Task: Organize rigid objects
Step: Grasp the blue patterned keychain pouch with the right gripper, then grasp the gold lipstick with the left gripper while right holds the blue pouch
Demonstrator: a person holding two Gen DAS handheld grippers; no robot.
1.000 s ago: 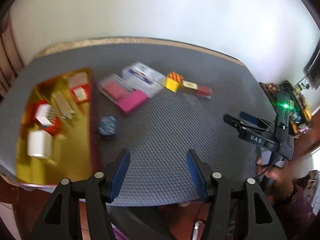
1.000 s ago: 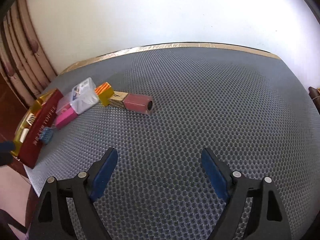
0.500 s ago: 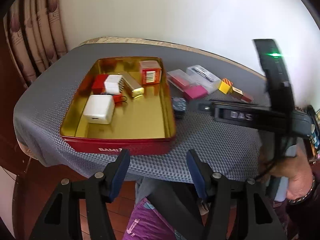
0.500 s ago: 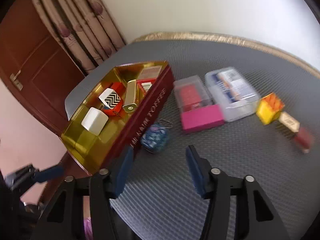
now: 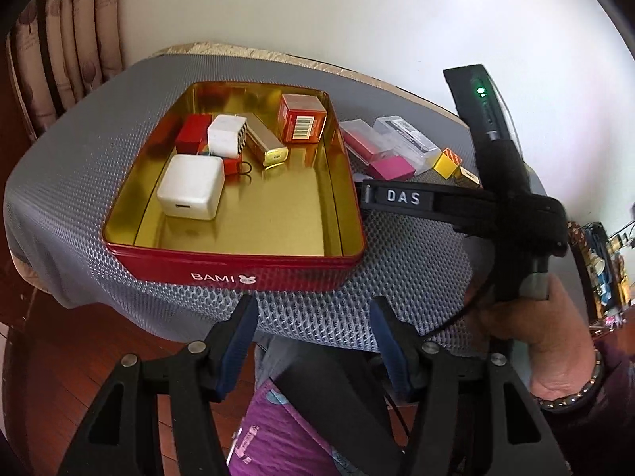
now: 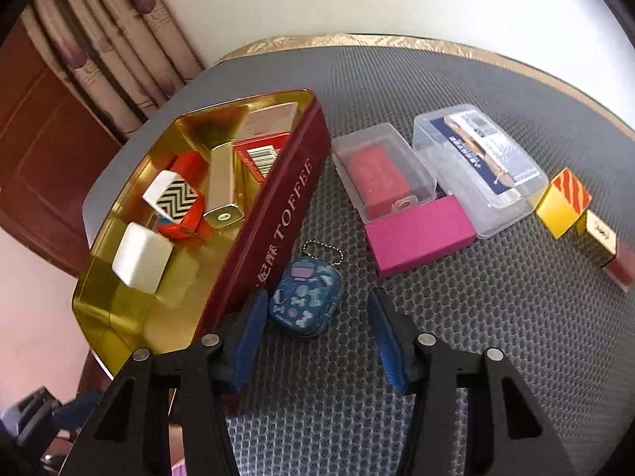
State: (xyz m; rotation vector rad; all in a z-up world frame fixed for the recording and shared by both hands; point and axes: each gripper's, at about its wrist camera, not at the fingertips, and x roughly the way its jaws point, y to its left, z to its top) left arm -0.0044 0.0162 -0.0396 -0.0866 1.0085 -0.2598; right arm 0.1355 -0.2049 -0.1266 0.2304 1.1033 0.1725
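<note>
A: Tin point(image 6: 293, 182), red outside and gold inside, sits on the grey honeycomb mat point(image 6: 436, 337), already holding a white charger block point(image 5: 190, 186), a gold bar-shaped case point(image 5: 264, 144), a zigzag-printed cube point(image 6: 174, 196) and a red barcode carton point(image 5: 301, 119). What is left outside it?

B: Just beside the tin's long wall lies a rounded blue keychain case point(image 6: 305, 301) with a bead chain. Further from the tin are a magenta block point(image 6: 420, 234), two clear plastic boxes point(image 6: 476, 166), a yellow striped cube point(image 6: 563, 202) and a dark red lipstick box point(image 6: 607, 244).

A: And the tongs?

B: The right gripper point(image 6: 313, 333) is spread wide and empty, its blue pads flanking the keychain case without touching it. The left gripper point(image 5: 313, 341) hangs off the mat's near edge, in front of the tin, also wide apart and holding nothing.

A: What could go wrong?

B: Probably the left-side pad catches the tin's wall, since the case lies so close to it, and shoves the tin. The case's glossy, curved shell may also squirt out of flat pads, and its loose chain could snag on the rim.
</note>
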